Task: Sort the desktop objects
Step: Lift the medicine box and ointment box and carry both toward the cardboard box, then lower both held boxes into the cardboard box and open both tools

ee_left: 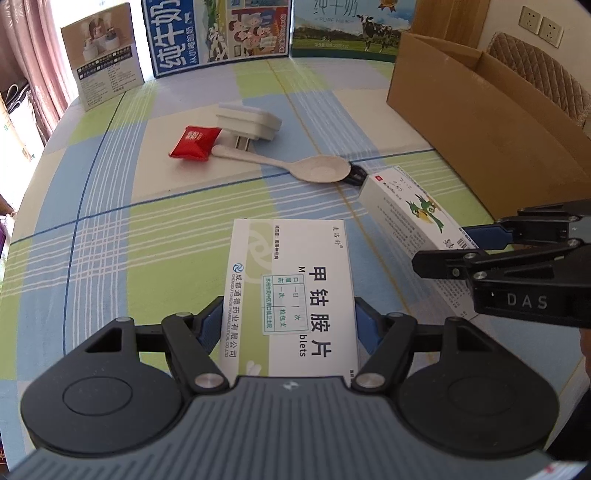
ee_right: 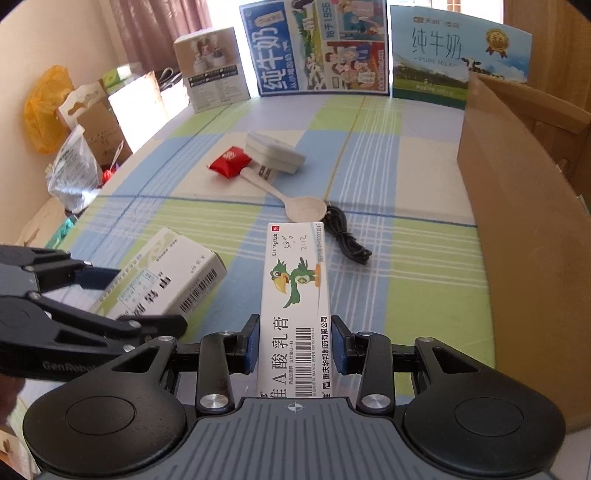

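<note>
My left gripper (ee_left: 290, 328) is shut on a wide white tablet box (ee_left: 291, 280), held above the checked tablecloth; the box also shows in the right wrist view (ee_right: 173, 277). My right gripper (ee_right: 295, 345) is shut on a long white ointment box with a green parrot (ee_right: 295, 295), which also shows in the left wrist view (ee_left: 410, 210). Farther off lie a red sachet (ee_left: 194, 142), a white plug adapter (ee_left: 247, 122), a beige spoon (ee_left: 295, 166) and a coiled black cable (ee_right: 347, 240).
An open cardboard box (ee_left: 491, 122) stands on the right side of the table (ee_right: 436, 295). Milk cartons (ee_left: 221, 33) and a small product box (ee_left: 103, 55) line the far edge. Bags and clutter (ee_right: 74, 155) sit past the left edge.
</note>
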Action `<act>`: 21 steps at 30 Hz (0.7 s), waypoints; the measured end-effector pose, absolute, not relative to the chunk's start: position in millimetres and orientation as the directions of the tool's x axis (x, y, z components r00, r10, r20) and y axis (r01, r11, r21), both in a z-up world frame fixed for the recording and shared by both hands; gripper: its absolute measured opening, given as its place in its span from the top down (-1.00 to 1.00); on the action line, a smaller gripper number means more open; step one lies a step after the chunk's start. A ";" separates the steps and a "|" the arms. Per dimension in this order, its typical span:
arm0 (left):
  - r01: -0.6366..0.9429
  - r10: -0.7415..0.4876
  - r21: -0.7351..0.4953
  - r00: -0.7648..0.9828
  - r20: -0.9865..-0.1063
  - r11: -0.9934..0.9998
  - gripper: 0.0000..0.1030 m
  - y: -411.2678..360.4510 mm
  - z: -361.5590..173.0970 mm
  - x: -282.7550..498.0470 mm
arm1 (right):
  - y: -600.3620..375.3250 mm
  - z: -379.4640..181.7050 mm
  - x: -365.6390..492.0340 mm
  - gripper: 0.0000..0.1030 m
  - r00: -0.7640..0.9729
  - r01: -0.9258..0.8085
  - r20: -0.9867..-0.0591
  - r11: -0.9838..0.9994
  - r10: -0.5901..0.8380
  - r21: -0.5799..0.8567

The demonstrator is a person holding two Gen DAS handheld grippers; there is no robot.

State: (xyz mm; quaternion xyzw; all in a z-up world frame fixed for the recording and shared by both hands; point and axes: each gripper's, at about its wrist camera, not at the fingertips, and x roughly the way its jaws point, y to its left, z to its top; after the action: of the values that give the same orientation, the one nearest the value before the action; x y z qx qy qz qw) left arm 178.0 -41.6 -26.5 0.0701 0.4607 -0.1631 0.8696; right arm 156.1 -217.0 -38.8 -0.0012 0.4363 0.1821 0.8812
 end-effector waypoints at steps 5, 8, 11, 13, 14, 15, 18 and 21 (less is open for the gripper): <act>0.329 -0.224 -0.039 0.545 -0.808 0.943 -0.30 -53.3 -6.0 167.7 | -227.4 -15.8 145.9 0.31 0.578 -0.316 -0.754 0.938 0.311 0.145; 0.330 -0.216 -0.024 0.560 -0.800 0.944 -0.30 -64.9 8.3 162.3 | -235.9 1.0 139.7 0.31 0.598 -0.309 -0.738 0.940 0.312 0.147; 0.341 -0.226 -0.022 0.572 -0.788 0.940 -0.30 -79.3 22.2 155.7 | -245.8 18.3 132.3 0.31 0.622 -0.301 -0.721 0.943 0.305 0.139; 0.348 -0.230 -0.017 0.582 -0.780 0.937 -0.30 -89.7 30.7 151.5 | -254.0 28.1 128.2 0.31 0.638 -0.291 -0.710 0.947 0.298 0.136; 0.353 -0.234 -0.016 0.585 -0.776 0.935 -0.31 -95.3 35.0 149.2 | -258.7 32.9 126.3 0.31 0.646 -0.285 -0.704 0.949 0.294 0.134; 0.359 -0.239 -0.015 0.587 -0.773 0.933 -0.30 -101.0 38.9 146.9 | -263.6 37.8 124.1 0.31 0.654 -0.279 -0.699 0.951 0.289 0.132; 0.380 -0.251 -0.009 0.594 -0.765 0.925 -0.31 -118.8 49.2 140.2 | -279.9 51.2 117.5 0.31 0.678 -0.259 -0.682 0.957 0.275 0.128; 0.403 -0.272 -0.012 0.595 -0.757 0.915 -0.31 -137.7 58.9 136.1 | -299.2 64.4 112.1 0.31 0.702 -0.234 -0.666 0.965 0.254 0.121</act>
State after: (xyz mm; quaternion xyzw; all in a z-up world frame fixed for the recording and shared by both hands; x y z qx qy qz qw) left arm 136.1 -137.7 58.9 0.0803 0.4083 -0.1896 0.8893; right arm 112.1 -299.2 64.4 0.0136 0.3628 0.1321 0.9224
